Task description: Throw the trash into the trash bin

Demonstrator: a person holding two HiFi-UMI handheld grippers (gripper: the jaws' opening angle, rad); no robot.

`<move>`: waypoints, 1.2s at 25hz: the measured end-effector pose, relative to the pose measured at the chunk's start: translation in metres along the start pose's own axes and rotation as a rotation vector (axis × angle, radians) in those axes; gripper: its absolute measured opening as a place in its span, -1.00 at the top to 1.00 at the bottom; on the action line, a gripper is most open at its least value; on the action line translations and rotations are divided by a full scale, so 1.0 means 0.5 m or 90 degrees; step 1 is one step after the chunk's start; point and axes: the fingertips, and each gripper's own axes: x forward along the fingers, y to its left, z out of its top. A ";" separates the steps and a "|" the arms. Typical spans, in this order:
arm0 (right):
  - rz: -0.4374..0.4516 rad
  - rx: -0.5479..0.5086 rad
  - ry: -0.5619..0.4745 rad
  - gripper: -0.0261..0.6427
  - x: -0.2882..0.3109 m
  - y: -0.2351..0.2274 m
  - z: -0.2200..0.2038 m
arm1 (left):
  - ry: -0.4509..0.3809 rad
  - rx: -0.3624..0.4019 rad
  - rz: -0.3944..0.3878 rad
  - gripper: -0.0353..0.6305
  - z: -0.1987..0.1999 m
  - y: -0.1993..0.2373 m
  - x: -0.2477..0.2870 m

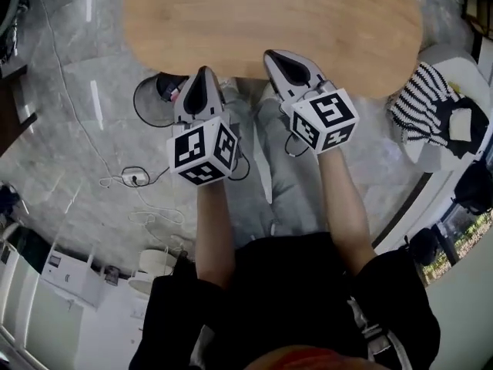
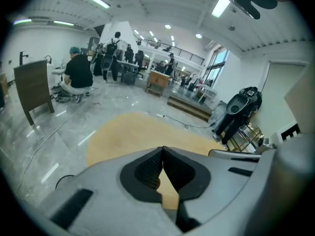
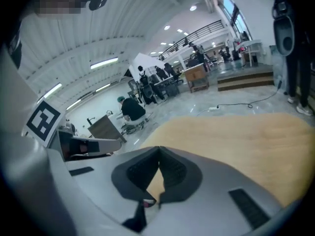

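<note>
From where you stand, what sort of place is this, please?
Probably a big open workspace or lab: a mezzanine railing, people around work desks in the background, and cables lying across the grey polished floor.

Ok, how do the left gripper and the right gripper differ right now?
In the head view the left gripper points nearly straight ahead, while the right gripper slants toward the left. The right gripper's tip lies over the wooden table; the left gripper's only reaches its edge. Both are shut with nothing between the jaws.

Wooden table (image 1: 269,21), striped cloth (image 1: 420,102) beside it, cable (image 1: 135,177) on grey floor (image 1: 62,122)
</note>
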 end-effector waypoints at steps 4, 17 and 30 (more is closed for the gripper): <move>-0.010 0.045 -0.075 0.89 -0.129 -0.007 0.095 | -0.041 0.023 -0.030 0.87 0.098 -0.128 -0.056; -0.092 0.032 -0.292 0.89 -0.404 -0.012 0.441 | -0.226 0.050 -0.116 0.87 0.424 -0.363 -0.225; -0.187 -0.006 -0.411 0.89 -0.622 -0.007 0.645 | -0.365 0.190 -0.209 0.87 0.610 -0.575 -0.404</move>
